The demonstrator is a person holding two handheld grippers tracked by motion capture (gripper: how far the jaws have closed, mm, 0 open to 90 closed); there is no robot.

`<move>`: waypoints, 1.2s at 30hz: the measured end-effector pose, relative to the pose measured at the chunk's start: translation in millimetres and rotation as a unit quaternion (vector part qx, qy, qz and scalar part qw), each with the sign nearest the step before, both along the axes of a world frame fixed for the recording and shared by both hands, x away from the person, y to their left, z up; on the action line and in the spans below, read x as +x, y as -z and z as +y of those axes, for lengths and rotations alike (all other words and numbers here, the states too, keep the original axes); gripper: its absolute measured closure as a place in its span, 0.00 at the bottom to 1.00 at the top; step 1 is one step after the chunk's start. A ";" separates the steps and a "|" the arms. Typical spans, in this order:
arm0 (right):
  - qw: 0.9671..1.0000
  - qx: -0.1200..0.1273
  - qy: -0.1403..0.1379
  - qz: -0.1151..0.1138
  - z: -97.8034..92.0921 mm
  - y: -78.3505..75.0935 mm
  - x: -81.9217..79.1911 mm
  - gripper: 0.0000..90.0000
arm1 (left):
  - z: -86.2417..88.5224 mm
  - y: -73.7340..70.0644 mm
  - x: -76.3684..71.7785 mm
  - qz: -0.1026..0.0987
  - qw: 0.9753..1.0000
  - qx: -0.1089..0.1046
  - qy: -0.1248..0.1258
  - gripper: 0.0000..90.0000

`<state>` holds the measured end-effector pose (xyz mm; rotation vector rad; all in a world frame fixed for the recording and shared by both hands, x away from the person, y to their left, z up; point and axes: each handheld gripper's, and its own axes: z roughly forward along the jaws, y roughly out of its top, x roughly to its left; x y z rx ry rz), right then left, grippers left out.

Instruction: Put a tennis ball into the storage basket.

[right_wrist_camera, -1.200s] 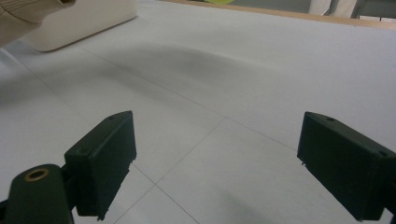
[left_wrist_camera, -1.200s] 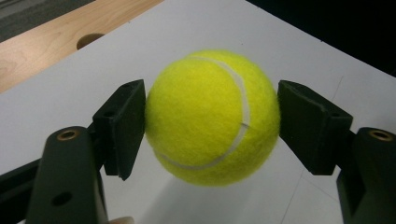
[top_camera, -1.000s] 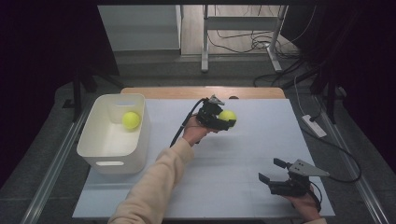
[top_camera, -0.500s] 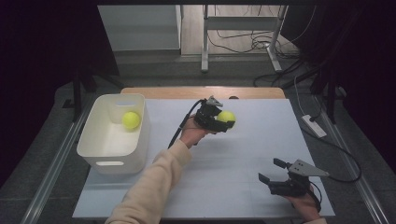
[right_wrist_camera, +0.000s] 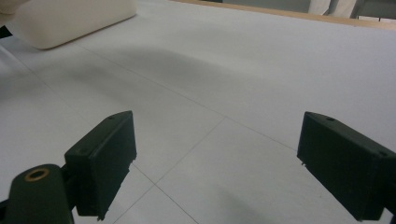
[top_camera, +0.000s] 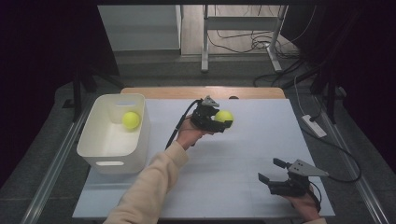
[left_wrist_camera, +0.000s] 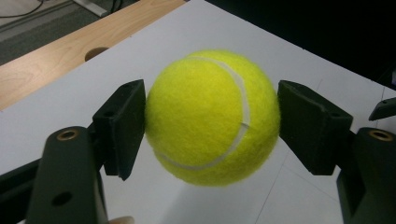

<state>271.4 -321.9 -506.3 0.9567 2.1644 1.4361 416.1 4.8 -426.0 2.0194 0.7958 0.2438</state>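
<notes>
left gripper (top_camera: 223,120) clamps tennis ball (left_wrist_camera: 212,116), seemingly off table | right gripper (top_camera: 273,173) wide

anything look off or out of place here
Nothing stands out. The left gripper holds a tennis ball squarely, a second ball lies in the white bin, and the right gripper rests open.
</notes>
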 end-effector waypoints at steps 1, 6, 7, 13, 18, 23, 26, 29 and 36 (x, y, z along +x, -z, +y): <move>1.000 0.000 0.000 0.000 0.2 -0.1 -0.1 0.13 | 0.7 -0.6 -0.6 -0.001 1.000 -0.001 0.000 0.31; 1.000 0.000 0.000 -0.001 0.4 0.0 0.0 0.13 | 3.5 -3.0 -3.6 -0.004 1.000 -0.005 -0.001 0.31; 1.000 0.000 0.000 -0.001 0.4 -0.1 0.0 0.13 | 4.6 -3.7 -4.8 -0.005 1.000 -0.006 -0.001 0.31; 1.000 -0.001 0.000 -0.001 0.7 0.0 0.0 0.13 | 7.6 -6.0 -8.2 -0.010 1.000 -0.008 -0.001 0.31; 1.000 -0.003 0.000 -0.001 0.9 0.1 -0.1 0.13 | 9.4 -7.6 -9.8 -0.013 1.000 -0.010 -0.002 0.31; 1.000 -0.004 0.001 -0.001 0.8 0.1 -0.1 0.13 | 12.6 -9.0 -11.7 -0.015 1.000 -0.013 -0.004 0.31; 1.000 -0.004 0.001 -0.001 0.9 0.0 -0.3 0.13 | 14.5 -9.2 -13.1 -0.016 1.000 -0.015 -0.006 0.31; 1.000 -0.004 0.001 -0.001 1.0 0.0 -0.3 0.13 | 16.3 -9.4 -14.1 -0.018 1.000 -0.014 -0.008 0.31; 1.000 -0.003 0.002 -0.001 1.1 0.0 0.0 0.13 | 21.6 -13.7 -17.6 -0.026 0.999 -0.014 -0.011 0.31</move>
